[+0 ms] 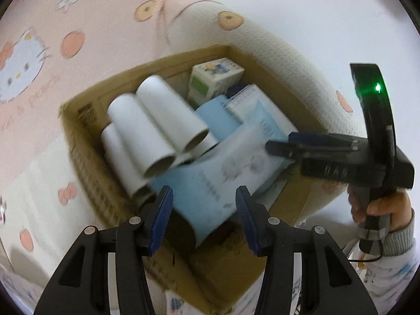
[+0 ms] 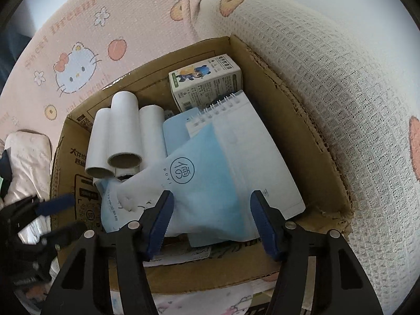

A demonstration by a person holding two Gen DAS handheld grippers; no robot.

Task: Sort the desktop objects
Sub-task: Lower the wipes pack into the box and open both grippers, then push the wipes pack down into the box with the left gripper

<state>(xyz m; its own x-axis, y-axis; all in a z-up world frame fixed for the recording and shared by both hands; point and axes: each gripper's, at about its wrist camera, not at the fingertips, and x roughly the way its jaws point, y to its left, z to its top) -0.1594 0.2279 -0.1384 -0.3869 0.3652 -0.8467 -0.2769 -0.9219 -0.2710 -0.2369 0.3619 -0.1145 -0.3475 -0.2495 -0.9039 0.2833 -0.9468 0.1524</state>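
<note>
An open cardboard box (image 1: 78, 131) (image 2: 288, 120) holds several white tubes (image 1: 147, 128) (image 2: 123, 131), a small printed carton (image 1: 212, 78) (image 2: 207, 81), a spiral notebook (image 1: 244, 102) (image 2: 252, 141) and a light blue pouch (image 1: 210, 181) (image 2: 199, 173) lying on top. My left gripper (image 1: 203, 197) hangs open over the box's near edge; the pouch's lower end lies beneath the gap. My right gripper (image 2: 212, 199) is open just above the pouch, pads not pressing it. Each gripper also shows in the other's view: the right gripper (image 1: 278, 144), the left gripper (image 2: 61, 218).
The box rests on a pink cloth (image 1: 39, 52) (image 2: 78, 52) printed with cartoon cats. A white waffle-weave roll (image 1: 275, 52) (image 2: 354, 105) presses against the box's right wall. A person's hand (image 1: 380, 207) in a grey cuff holds the right gripper's handle.
</note>
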